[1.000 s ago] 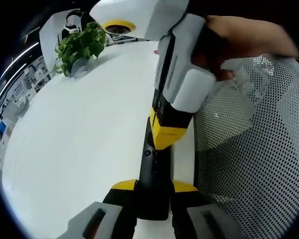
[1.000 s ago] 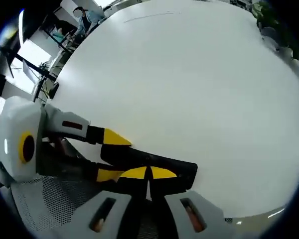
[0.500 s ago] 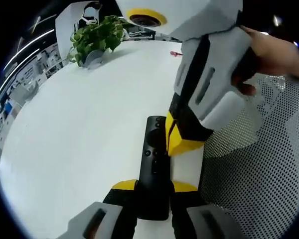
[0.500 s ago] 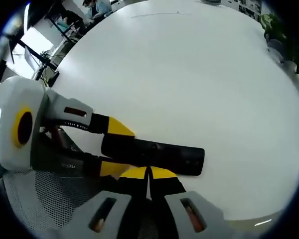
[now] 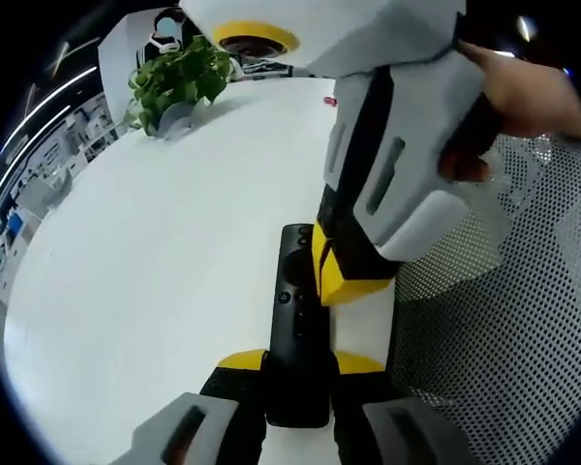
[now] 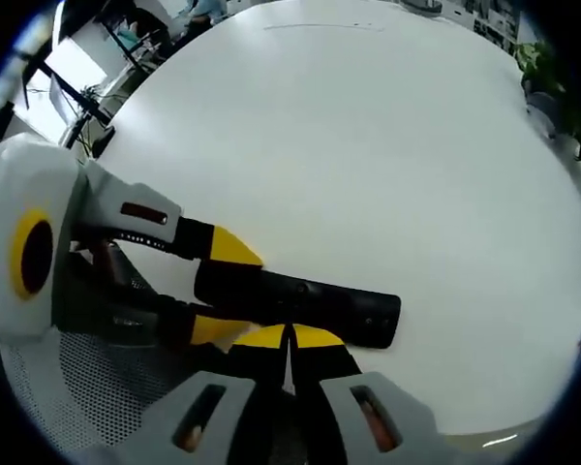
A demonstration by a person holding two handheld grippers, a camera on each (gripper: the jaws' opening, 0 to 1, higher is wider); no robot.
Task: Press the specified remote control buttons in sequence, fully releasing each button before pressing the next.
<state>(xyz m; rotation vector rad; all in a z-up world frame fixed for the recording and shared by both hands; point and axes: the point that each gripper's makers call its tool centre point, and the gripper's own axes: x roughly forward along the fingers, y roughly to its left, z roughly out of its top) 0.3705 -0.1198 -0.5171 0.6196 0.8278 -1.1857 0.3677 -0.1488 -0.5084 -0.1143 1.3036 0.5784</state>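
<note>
A slim black remote control (image 5: 292,295) lies lengthwise between the yellow-tipped jaws of my left gripper (image 5: 298,364), which is shut on its near end. My right gripper (image 5: 343,279) comes in from the upper right, shut, its yellow tips at the remote's right edge near the small round button. In the right gripper view the remote (image 6: 344,305) lies crosswise just beyond my right gripper (image 6: 289,337), whose tips meet its near edge. There my left gripper (image 6: 223,291) clamps the remote from the left. I cannot tell whether the tips touch a button.
Under it all lies a wide white table (image 5: 155,252). At its far side stands a potted plant (image 5: 174,82), beside a small red item (image 5: 330,100). A white mesh chair (image 5: 508,329) is on the right, and a person's hand (image 5: 523,97) holds the right gripper.
The right gripper has drawn back off the remote's far half toward its right edge, uncovering the top buttons. The left gripper still holds the remote the same way.
</note>
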